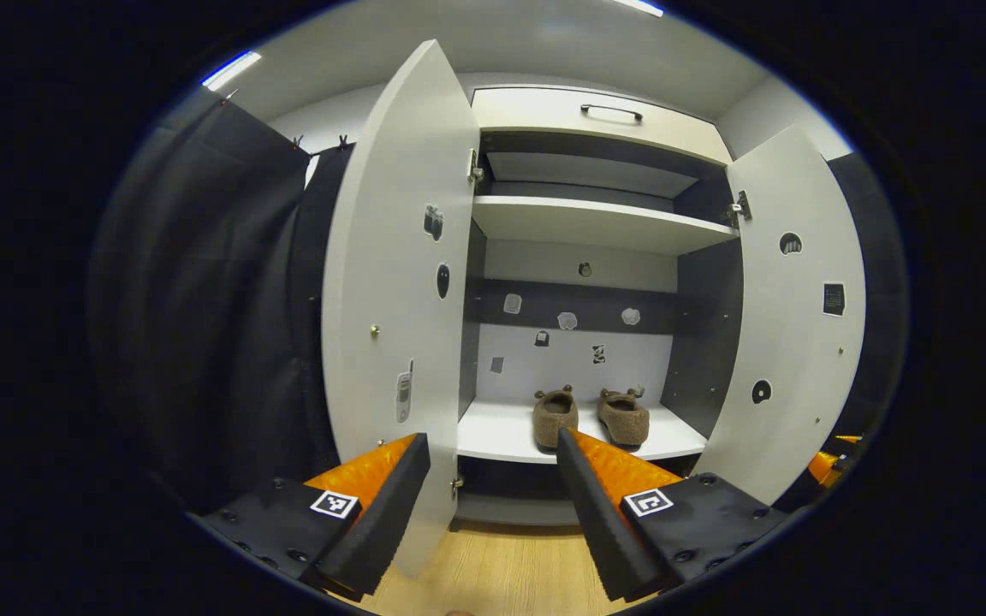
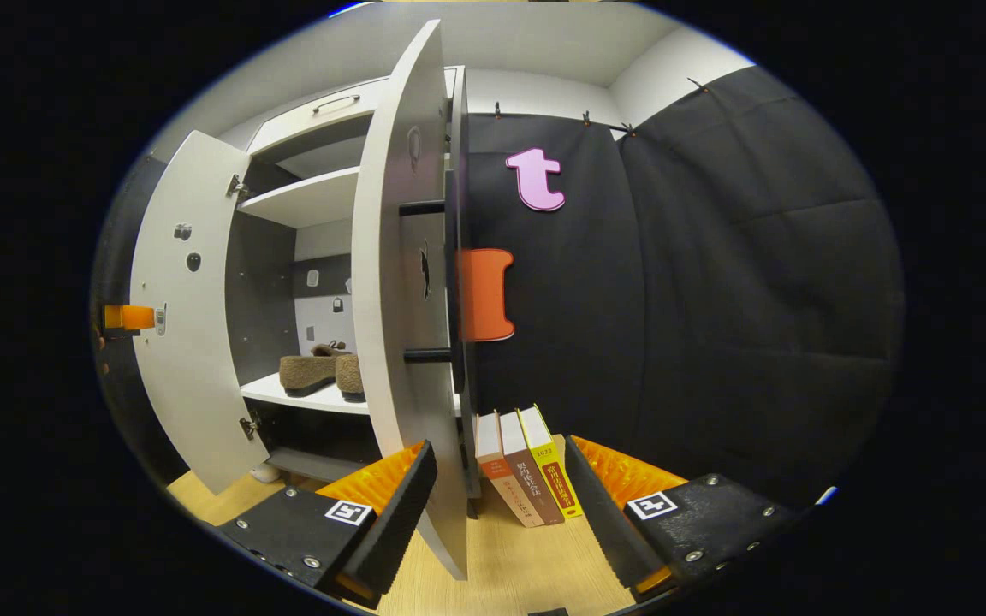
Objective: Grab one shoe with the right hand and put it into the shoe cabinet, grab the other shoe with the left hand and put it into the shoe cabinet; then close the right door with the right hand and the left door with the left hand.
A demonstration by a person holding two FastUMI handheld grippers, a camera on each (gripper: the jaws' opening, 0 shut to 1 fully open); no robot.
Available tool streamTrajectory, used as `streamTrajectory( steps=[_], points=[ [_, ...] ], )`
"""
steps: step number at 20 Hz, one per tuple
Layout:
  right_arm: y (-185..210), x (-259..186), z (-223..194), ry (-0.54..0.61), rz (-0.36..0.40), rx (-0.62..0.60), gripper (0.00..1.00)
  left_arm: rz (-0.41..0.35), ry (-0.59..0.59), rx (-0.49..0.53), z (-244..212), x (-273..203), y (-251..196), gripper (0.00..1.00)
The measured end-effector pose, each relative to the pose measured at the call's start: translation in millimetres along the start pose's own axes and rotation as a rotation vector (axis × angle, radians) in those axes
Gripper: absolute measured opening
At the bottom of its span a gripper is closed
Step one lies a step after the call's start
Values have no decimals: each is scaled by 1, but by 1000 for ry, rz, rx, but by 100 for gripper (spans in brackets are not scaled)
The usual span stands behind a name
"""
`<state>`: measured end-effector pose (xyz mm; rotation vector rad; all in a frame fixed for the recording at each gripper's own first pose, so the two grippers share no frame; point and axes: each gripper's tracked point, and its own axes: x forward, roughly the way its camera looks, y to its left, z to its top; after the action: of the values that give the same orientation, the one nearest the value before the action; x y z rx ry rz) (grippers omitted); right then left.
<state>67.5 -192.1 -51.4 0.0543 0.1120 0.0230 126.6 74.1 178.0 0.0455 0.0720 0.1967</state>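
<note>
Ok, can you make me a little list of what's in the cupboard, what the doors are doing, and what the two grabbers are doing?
shoes: two brown fuzzy slippers, side by side on the cabinet's lower shelf
left door: left door open, its edge between the left gripper fingers
right door: right door open, its edge between the right gripper fingers
left gripper: open, holding nothing
right gripper: open, holding nothing
beside cabinet: three books standing on the floor
done so far: both slippers in, doors not yet closed
</note>
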Motion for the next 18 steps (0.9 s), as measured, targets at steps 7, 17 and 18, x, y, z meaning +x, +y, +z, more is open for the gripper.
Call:
streamTrajectory(
  steps=[7, 17, 18],
  points=[
    [13, -1, 0, 6, -1, -10, 91, 11, -5, -59, -11, -37, 41, 97],
    [82, 4, -4, -1, 27, 16, 91, 35, -1, -78, -16, -36, 116, 97],
    [89, 6, -4, -2, 29, 18, 91, 38, -1, -80, -17, -35, 125, 95]
  ],
)
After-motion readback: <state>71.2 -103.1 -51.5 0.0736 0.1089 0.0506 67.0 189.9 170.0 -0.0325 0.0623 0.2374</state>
